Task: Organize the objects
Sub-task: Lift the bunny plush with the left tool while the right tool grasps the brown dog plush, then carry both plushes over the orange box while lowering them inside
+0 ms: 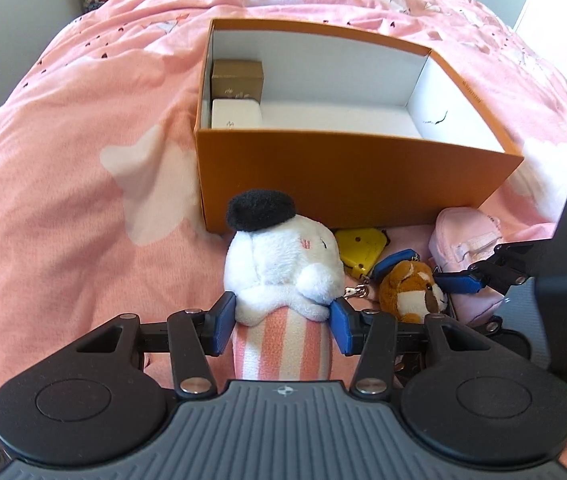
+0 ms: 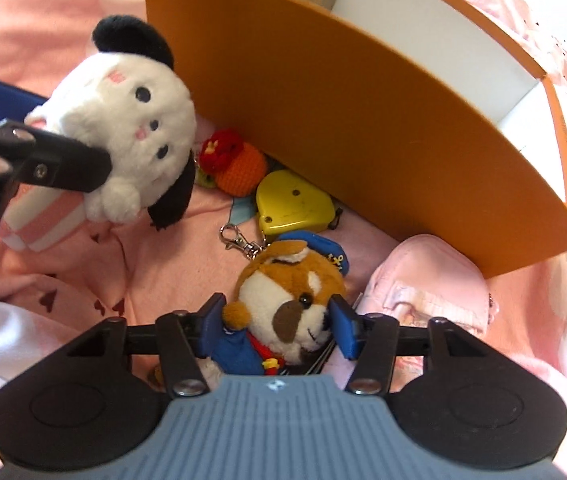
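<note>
Left gripper (image 1: 283, 322) right up front, blue pads pinching the white plush dog (image 1: 283, 264) at its striped pink body, black beret pointing at the orange box (image 1: 355, 176). Looks lifted off the pink bedspread (image 1: 63, 140), head flopping fwd. Box sits just beyond, open top, brown carton (image 1: 237, 76) and white carton (image 1: 236, 114) stacked at the left end, rest of the floor bare. Best play imo: carry high enough to clear the near wall, then lower into the free middle & let go only once it's down.

Right gripper (image 2: 277, 326) straddles the brown sailor dog (image 2: 287, 300), pads at both cheeks; gripping or just touching, can't tell. Mind the keyring clasp (image 2: 239, 242), could snag. Yellow tape measure (image 2: 293, 204), crochet orange (image 2: 239, 166) and pink pouch (image 2: 431, 288) wait beside the box wall.
</note>
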A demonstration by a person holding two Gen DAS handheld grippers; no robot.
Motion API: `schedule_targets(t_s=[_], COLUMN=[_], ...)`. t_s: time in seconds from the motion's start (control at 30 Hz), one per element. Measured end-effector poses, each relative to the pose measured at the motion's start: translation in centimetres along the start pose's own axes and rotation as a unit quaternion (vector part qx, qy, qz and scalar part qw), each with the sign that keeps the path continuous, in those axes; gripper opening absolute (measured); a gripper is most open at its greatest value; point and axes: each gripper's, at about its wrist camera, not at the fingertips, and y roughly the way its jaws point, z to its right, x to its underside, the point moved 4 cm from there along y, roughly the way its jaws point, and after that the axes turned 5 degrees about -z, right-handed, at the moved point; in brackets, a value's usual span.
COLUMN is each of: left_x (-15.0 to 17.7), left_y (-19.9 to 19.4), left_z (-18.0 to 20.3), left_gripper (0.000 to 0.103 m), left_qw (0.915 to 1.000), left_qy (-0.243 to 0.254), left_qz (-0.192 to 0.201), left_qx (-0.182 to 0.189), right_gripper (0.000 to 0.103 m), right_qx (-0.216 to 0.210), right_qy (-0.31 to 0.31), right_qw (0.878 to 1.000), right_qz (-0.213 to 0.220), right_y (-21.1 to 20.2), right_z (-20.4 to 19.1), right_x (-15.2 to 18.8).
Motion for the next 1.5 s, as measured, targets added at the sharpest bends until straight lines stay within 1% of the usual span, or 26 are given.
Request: schedule_targets(t_s=[0.1, 0.2, 0.33, 0.4, 0.57, 0.73, 0.83, 0.9, 1.03, 1.13, 1.23, 1.3, 1.4, 1.5], left_x=[-0.3, -0.7, -1.4, -1.7, -2.8, -4.4, -6.1, -7.4, -10.2, -12.2, -13.7, -14.5, -15.0, -15.1], left_y=[-0.8, -1.6, -2.6, -3.1, -4.7, -6.4, -7.5, -8.1, -8.6, -8.1, -6.7, -5.2, -2.2, 0.6], left_z=[0.1, 0.2, 0.3, 0.3, 0.6, 0.6, 0.2, -0.1, -0.3, -0.6, -0.5, -0.2, 0.1, 0.2], left_gripper=[0.056, 0.056, 0.056, 0.056, 0.056, 0.056, 0.056, 0.056, 0.056, 0.056, 0.056, 0.056, 0.056, 0.056], left_qw=[0.9999, 0.9996, 0.9989, 0.9985, 0.9971, 0.994, 0.9912, 0.9891, 0.9858, 0.9837, 0.9843, 0.987, 0.991, 0.9946], left_qy=[0.004, 0.008, 0.01, 0.01, 0.009, 0.008, 0.004, -0.002, -0.005, -0.017, -0.023, -0.022, -0.026, -0.031], left_qz=[0.01, 0.021, 0.036, 0.042, 0.061, 0.087, 0.102, 0.113, 0.136, 0.138, 0.13, 0.116, 0.084, 0.055], left_qx=[0.008, 0.018, 0.028, 0.032, 0.044, 0.065, 0.084, 0.095, 0.097, 0.114, 0.118, 0.109, 0.102, 0.082], right_gripper=[0.056, 0.056, 0.056, 0.056, 0.055, 0.055, 0.055, 0.055, 0.055, 0.055, 0.055, 0.055, 0.055, 0.055], right_qx=[-0.018, -0.051, -0.096, -0.116, -0.126, -0.133, -0.141, -0.142, -0.134, -0.143, -0.14, -0.133, -0.126, -0.122], right_qy=[0.009, 0.019, 0.043, 0.054, 0.057, 0.053, 0.06, 0.068, 0.09, 0.113, 0.119, 0.119, 0.114, 0.106], right_qw=[1.0, 0.998, 0.992, 0.989, 0.982, 0.975, 0.969, 0.964, 0.956, 0.949, 0.946, 0.947, 0.951, 0.959], right_qz=[0.02, 0.042, 0.063, 0.08, 0.127, 0.169, 0.195, 0.214, 0.244, 0.256, 0.268, 0.267, 0.256, 0.234], right_y=[-1.6, -3.2, -5.3, -6.5, -9.8, -13.2, -14.7, -16.0, -17.5, -17.2, -16.1, -15.1, -12.6, -9.7], right_z=[0.5, 0.9, 2.5, 3.4, 4.9, 6.1, 7.6, 8.7, 10.9, 12.5, 13.6, 14.0, 14.3, 14.3], right_x=[0.0, -0.1, -0.5, -0.9, -1.7, -2.6, -3.5, -4.7, -6.4, -7.6, -9.0, -9.8, -10.8, -11.5])
